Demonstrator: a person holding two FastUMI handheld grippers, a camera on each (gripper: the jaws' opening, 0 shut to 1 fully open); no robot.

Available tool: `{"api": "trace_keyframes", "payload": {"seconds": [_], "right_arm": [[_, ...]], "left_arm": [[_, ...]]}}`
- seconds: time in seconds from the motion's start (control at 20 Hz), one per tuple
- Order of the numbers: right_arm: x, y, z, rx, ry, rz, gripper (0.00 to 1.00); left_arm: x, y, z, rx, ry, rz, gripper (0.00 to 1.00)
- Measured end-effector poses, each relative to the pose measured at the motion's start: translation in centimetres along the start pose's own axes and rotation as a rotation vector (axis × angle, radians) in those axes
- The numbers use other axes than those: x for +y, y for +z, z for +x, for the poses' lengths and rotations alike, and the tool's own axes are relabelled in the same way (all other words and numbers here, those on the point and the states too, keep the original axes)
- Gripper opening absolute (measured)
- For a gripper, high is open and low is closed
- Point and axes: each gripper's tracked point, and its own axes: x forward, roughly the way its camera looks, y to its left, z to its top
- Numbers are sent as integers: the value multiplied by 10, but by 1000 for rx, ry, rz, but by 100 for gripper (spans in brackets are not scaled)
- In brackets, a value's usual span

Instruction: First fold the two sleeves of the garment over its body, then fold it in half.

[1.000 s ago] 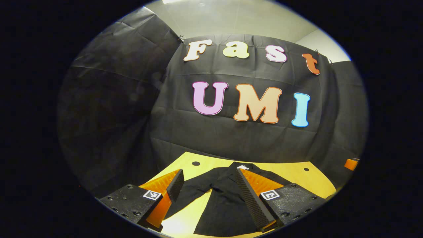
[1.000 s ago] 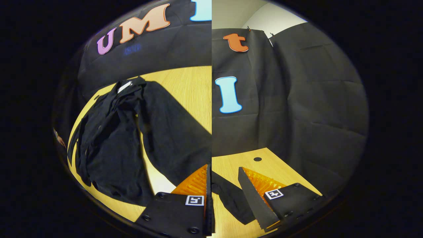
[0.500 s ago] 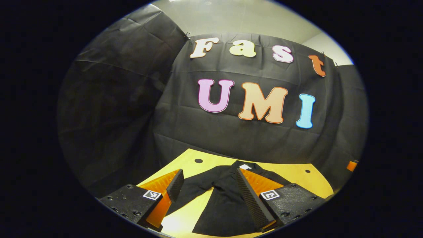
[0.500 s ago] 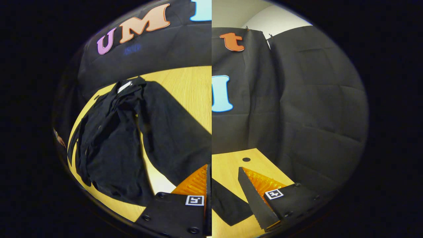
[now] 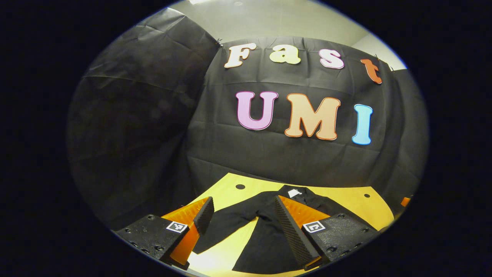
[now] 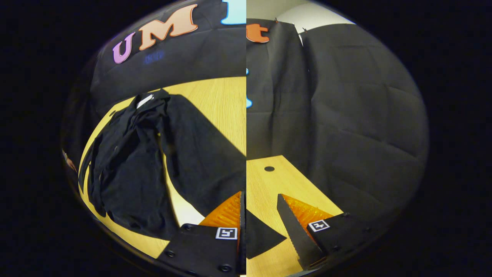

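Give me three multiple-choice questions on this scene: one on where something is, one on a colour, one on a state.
1. Where does the garment lie?
A. spread on the wooden table
B. hung on the booth's wall
C. on the floor

2. What colour is the garment?
A. white
B. red
C. black

3. How do the jaws of the left gripper stand?
A. shut on a sleeve
B. open
C. shut on nothing

Answers:
1 A: it lies flat on the tabletop, with one sleeve out to the side.
2 C: the cloth is black all over, apart from a small white tag at the collar.
3 B: the two fingers stand well apart, with nothing held between them.
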Motion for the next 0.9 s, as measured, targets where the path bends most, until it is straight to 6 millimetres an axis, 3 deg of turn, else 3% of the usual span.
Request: {"api": "trace_keyframes", "payload": {"seconds": [0.3, 0.65, 0.9], "right_arm": [[-26, -58, 34, 138, -28, 22, 52], [-29, -137, 64, 335, -20, 26, 53], [-28, -167, 78, 435, 2, 48, 53]], "left_arm": [[3, -12, -4, 33, 32, -11, 92], [7, -14, -3, 30, 60, -4, 93], [-4, -26, -2, 67, 54, -39, 92]]}}
